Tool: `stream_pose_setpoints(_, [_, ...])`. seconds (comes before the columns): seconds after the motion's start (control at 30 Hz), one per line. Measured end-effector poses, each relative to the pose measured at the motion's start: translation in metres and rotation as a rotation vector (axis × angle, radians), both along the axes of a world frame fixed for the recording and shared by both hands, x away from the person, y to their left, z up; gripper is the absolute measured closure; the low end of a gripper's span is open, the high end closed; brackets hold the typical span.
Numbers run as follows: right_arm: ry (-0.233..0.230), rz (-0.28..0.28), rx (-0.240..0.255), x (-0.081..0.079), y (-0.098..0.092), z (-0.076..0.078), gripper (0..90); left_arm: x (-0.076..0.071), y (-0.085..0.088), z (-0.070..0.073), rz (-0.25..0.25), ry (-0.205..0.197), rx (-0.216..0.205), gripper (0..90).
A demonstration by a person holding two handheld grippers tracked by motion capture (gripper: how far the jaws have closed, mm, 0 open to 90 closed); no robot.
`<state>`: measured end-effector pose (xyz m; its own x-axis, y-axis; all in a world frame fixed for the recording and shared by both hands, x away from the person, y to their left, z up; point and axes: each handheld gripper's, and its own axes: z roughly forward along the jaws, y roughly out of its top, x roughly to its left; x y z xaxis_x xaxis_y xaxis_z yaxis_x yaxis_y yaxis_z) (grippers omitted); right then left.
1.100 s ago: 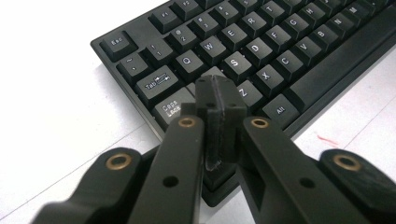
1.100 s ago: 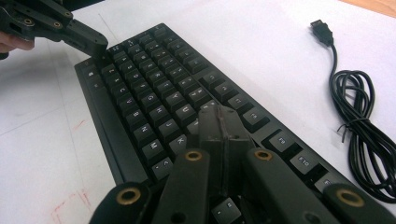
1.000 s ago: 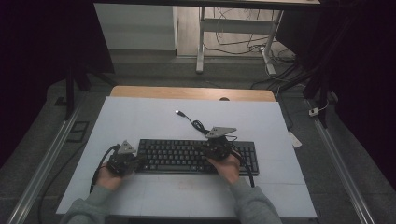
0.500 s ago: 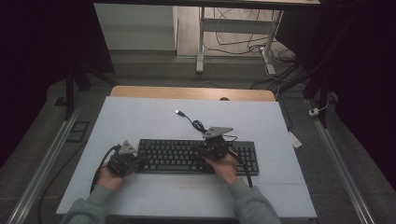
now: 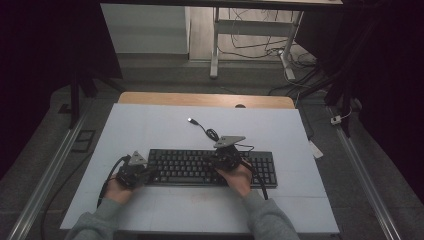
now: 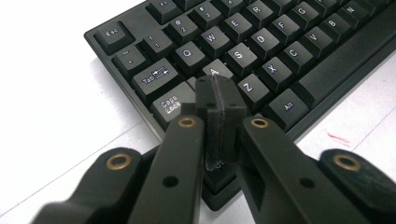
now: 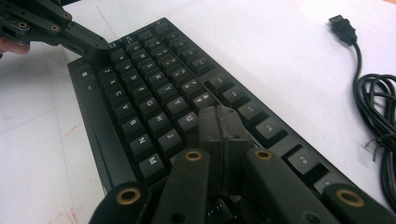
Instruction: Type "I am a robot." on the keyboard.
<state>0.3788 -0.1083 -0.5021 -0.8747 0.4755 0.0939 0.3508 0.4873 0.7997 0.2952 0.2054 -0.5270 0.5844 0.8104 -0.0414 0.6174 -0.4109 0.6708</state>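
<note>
Both grippers, left gripper (image 6: 219,105) and right gripper (image 7: 220,135), have jaws pressed together, empty, over the keyboard (image 5: 210,167) – rigid, light, springy keys – tap keys squarely

Matt black plastic keyboard (image 5: 210,167) — smooth white table (image 5: 150,125).

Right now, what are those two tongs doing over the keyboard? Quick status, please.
Left tongs shut, tips over the A and Caps Lock keys. Right tongs shut, tips over the keyboard near J and K. USB cable loose behind it, nothing in the way.
</note>
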Motion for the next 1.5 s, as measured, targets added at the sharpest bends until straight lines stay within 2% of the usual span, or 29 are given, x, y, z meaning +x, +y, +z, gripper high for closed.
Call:
stream_pose_setpoints(0.17, [0.001, 0.019, -0.014, 0.001, 0.011, -0.004, 89.9, 0.000, 0.000, 0.000, -0.001, 0.001, -0.001, 88.8])
stream_pose_setpoints(0.3, [0.005, 0.022, -0.054, 0.002, 0.019, -0.010, 89.9, 0.000, 0.001, 0.000, 0.000, 0.004, -0.007, 88.8])
stream_pose_setpoints(0.37, [-0.004, 0.018, -0.075, 0.002, 0.020, -0.011, 89.9, 0.000, 0.001, 0.000, -0.001, 0.004, -0.008, 88.8])
stream_pose_setpoints(0.87, [0.000, 0.016, -0.085, 0.004, 0.022, -0.016, 89.9, 0.000, 0.001, 0.000, 0.000, 0.004, -0.006, 88.8])
stream_pose_setpoints(0.93, [-0.006, 0.018, -0.092, 0.004, 0.022, -0.016, 90.0, 0.000, 0.001, 0.000, 0.000, 0.004, -0.006, 88.8])
stream_pose_setpoints(1.0, [-0.031, 0.018, -0.121, 0.002, 0.024, -0.018, 90.0, 0.000, 0.001, 0.000, 0.000, 0.003, -0.006, 88.8])
stream_pose_setpoints(1.17, [-0.038, 0.020, -0.104, 0.001, 0.023, -0.017, 90.0, -0.001, 0.000, 0.000, 0.003, 0.002, -0.003, 88.8])
stream_pose_setpoints(1.27, [-0.038, 0.010, -0.062, 0.001, 0.019, -0.011, 90.0, -0.002, 0.001, 0.001, 0.009, -0.010, -0.008, 88.8])
stream_pose_setpoints(1.3, [-0.038, 0.010, -0.062, 0.001, 0.019, -0.011, 90.0, -0.002, 0.001, 0.001, 0.009, -0.010, -0.008, 88.8])
stream_pose_setpoints(1.33, [-0.038, 0.002, -0.036, 0.001, 0.015, -0.007, 90.0, -0.003, 0.002, 0.004, 0.013, -0.025, -0.022, 88.8])
stream_pose_setpoints(1.5, [-0.037, -0.008, -0.001, -0.002, 0.003, 0.003, 90.0, -0.005, 0.005, 0.008, 0.023, -0.053, -0.052, 88.7])
